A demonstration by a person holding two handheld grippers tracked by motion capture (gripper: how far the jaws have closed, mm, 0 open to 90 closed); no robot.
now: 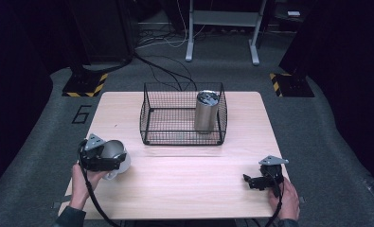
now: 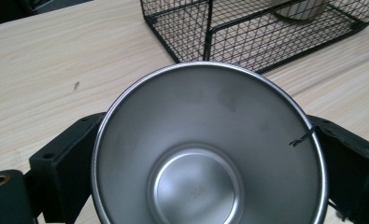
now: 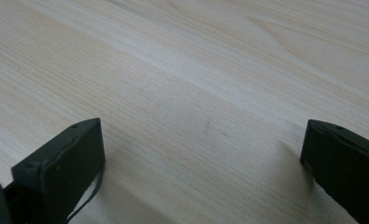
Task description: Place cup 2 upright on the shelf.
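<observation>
The left gripper (image 1: 110,160) clamps a steel cup (image 2: 210,149) between its jaws at the table's (image 1: 184,189) near left, the cup apparently tipped, its mouth facing far and right toward the wire basket (image 1: 149,118). In the basket's right part stands an upright steel cylinder (image 1: 206,112). The right gripper (image 1: 252,182) hangs spread and empty at the near right.

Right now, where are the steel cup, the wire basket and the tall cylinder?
steel cup (image 2: 196,186): left gripper view, inner base.
wire basket (image 1: 149,127): high view, left wall.
tall cylinder (image 1: 205,116): high view, side wall, standing inside the basket.
</observation>
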